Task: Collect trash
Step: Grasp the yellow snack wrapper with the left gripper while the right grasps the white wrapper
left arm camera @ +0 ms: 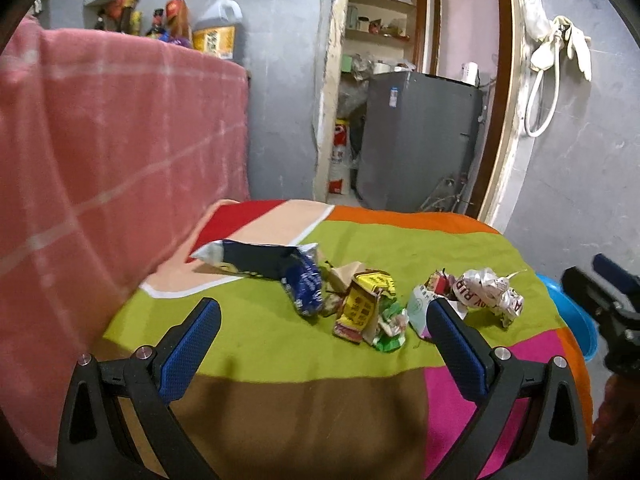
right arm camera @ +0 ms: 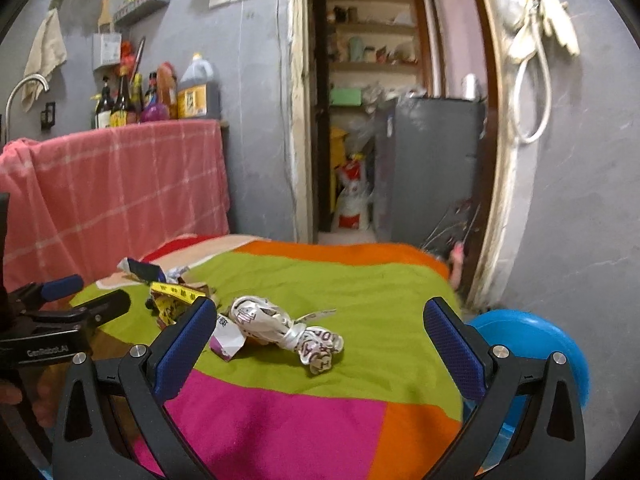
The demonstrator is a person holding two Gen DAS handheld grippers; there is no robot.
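trash nearest right claw: crumpled white wrapper with red lettering (right arm camera: 288,332), lying on the green patch of the multicoloured patchwork cloth (right arm camera: 360,280), nothing holding it
wrapper axis: long side runs from far-left to near-right in the right wrist view, so it lies slanted across the claw's opening
wrapper vs right claw: right gripper (right arm camera: 320,344) has fingers spread wide, empty; wrapper sits ahead and between the fingertips, a bit toward the left finger, not touching
other trash: small white-and-purple carton scrap (right arm camera: 228,340) just beside the wrapper; crushed yellow printed packet (left arm camera: 362,300) and dark blue foil snack bag (left arm camera: 276,268) further left, in one loose cluster
left claw: left gripper (left arm camera: 324,328) also spread wide, empty; yellow packet lies ahead between its fingertips
nearer arm: judged right for the white wrapper, left for the yellow packet and blue bag
bin: round blue plastic tub (right arm camera: 532,344) off the cloth's right edge, lower down, just beside the right claw
next move: probably push forward and close across the wrapper; slanted axis may want a slight wrist turn
progress: looks like nothing collected yet
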